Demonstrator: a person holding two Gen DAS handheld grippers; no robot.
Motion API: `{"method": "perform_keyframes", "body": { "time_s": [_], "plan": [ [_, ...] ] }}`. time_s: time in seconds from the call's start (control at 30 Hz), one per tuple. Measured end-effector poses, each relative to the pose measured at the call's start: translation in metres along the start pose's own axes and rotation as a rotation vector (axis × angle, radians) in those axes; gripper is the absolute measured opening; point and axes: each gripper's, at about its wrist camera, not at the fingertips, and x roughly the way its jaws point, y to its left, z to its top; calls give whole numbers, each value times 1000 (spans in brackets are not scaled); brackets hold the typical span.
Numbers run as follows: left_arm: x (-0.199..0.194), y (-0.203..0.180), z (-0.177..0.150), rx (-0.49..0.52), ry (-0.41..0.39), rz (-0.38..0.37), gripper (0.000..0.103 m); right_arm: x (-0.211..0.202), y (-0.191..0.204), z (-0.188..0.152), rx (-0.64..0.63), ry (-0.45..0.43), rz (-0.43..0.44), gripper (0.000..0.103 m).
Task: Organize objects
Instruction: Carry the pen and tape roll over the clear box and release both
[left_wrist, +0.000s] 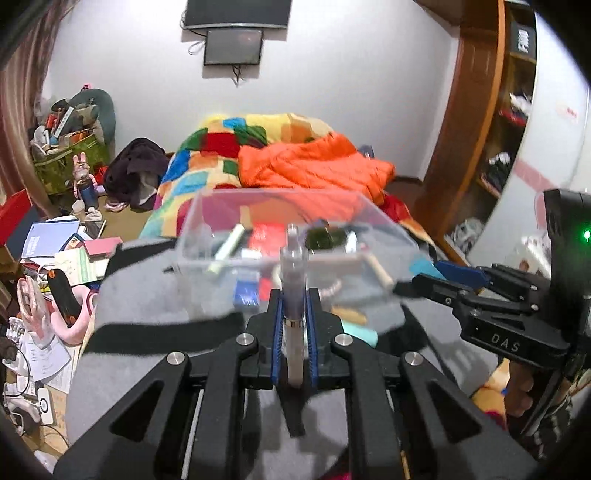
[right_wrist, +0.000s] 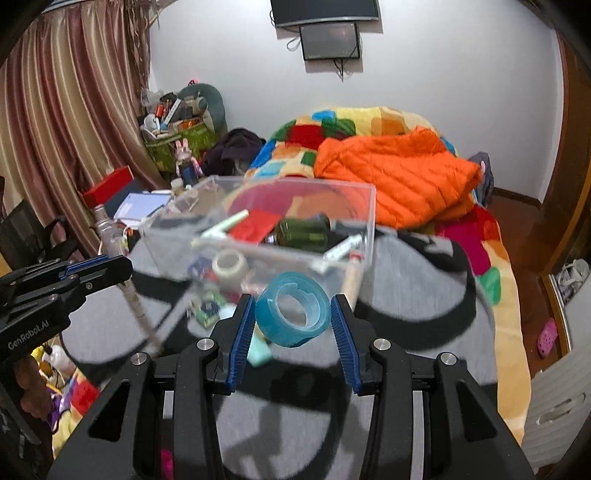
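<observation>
Blue tape roll (right_wrist: 293, 309) sits inside right gripper (right_wrist: 293, 314).

Clear bin, tape roll and slim tube on the bed

The clear plastic bin (right_wrist: 280, 236) sits open on a grey-and-black cloth, holding a dark green bottle (right_wrist: 304, 232), red card (right_wrist: 255, 225), white markers (right_wrist: 225, 225) and beige tape ring (right_wrist: 229, 264). A translucent blue tape roll (right_wrist: 292, 309) tilts just before it; a slim clear tube (left_wrist: 293, 291) points binward.
</observation>
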Motion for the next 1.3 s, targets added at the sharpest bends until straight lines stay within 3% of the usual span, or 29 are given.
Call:
{"method": "perform_keyframes", "body": {
  "time_s": [0.43,0.6,0.9,1.0,1.17,1.3],
  "plan": [
    [0,23,61,-41,-99,-4,10,18,-10,58,38,-67,3,39],
    [4,27,83,-43,-128,-6,10,36,-13,68,50,-51,-5,39],
    [58,32,84,-80,-33,-36,10,80,-15,56,43,52,-23,39],
    [73,37,79,-106,-1,-12,10,84,-12,55,24,61,-38,39],
    [84,50,70,-152,42,-19,10,82,-9,55,0,69,-35,39],
    [80,51,67,-148,45,-19,16,77,-7,54,-2,67,-15,45]
  ]
}}
